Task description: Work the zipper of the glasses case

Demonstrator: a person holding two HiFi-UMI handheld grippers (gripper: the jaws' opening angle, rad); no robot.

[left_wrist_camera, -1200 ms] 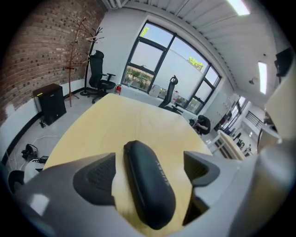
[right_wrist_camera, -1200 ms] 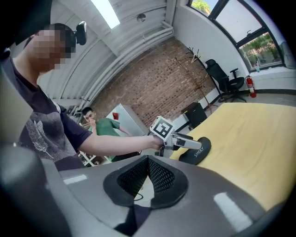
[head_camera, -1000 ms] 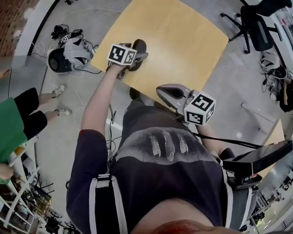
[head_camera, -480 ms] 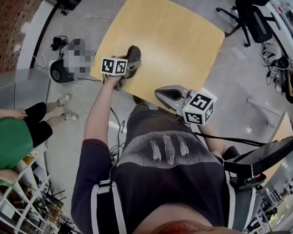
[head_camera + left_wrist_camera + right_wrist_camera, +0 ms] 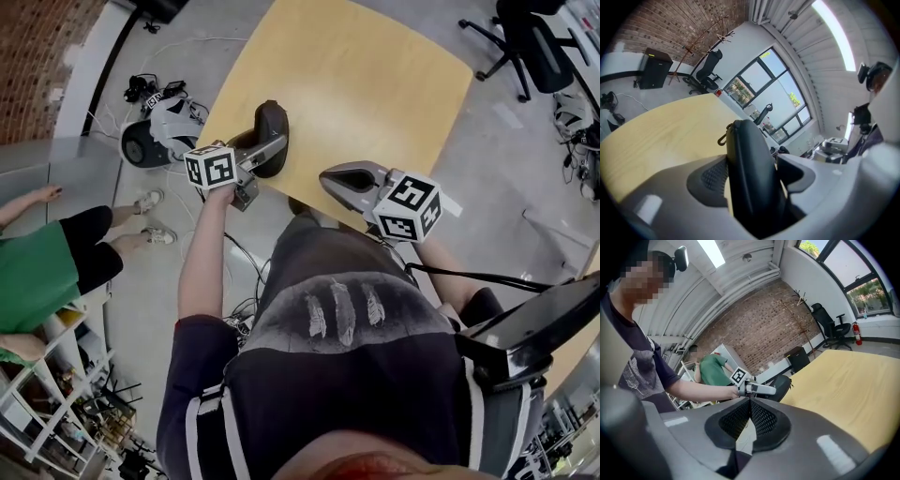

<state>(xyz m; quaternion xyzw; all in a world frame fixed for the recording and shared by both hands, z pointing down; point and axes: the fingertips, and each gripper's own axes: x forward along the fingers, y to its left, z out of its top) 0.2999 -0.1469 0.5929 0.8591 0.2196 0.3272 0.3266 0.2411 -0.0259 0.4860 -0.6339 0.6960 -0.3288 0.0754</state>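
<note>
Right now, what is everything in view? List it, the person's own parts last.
Light wooden table: one, tan, ahead.
Dark oval zippered glasses case: one, black, held at the table's left edge.
Wheeled office chair: at least one, black, floor far right.
White-and-black floor machine: one, left of table.
Bystander in green top: one, far left.
Left gripper: grey, just closed on the case.
Right gripper: grey, shut, empty.

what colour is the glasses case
Plain black, no pattern. The glasses case shows best in the left gripper view.
</note>
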